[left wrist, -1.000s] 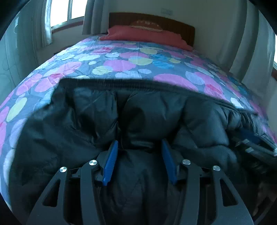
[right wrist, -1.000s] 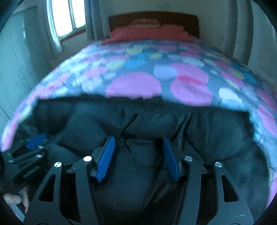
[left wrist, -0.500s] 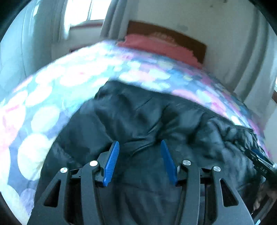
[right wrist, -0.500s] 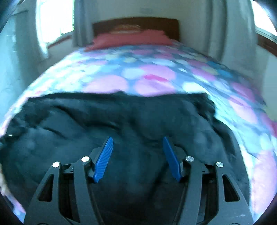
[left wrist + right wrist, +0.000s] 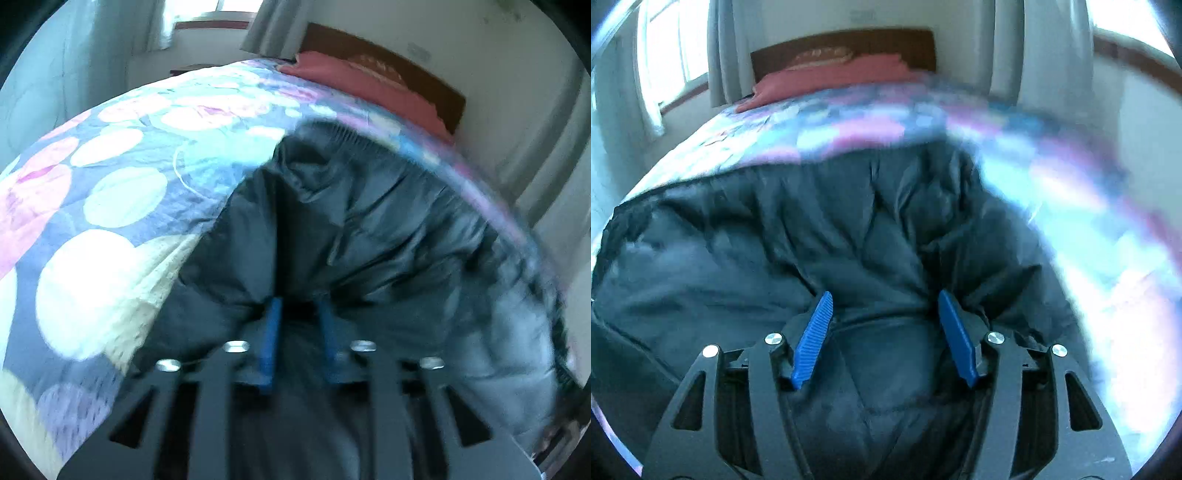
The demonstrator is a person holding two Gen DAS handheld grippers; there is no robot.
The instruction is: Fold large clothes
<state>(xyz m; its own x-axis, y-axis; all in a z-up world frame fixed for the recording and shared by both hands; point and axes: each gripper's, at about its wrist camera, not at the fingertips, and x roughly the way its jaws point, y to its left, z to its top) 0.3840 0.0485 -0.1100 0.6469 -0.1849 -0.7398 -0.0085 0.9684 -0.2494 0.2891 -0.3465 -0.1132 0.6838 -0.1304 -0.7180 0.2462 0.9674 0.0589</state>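
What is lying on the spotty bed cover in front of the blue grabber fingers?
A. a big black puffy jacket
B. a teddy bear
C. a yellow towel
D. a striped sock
A: a black puffy jacket is spread over the spotted bed cover, just ahead of both grippers.

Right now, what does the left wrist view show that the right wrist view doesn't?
Only the left wrist view: the left gripper, jaws closing with a fold of the black jacket between them, and the jacket's ribbed hem.

Only the right wrist view: the right gripper, jaws apart over the jacket, gripping nothing, and a second window at right.

Both: the jacket on the spotted bedspread, red pillow, headboard.
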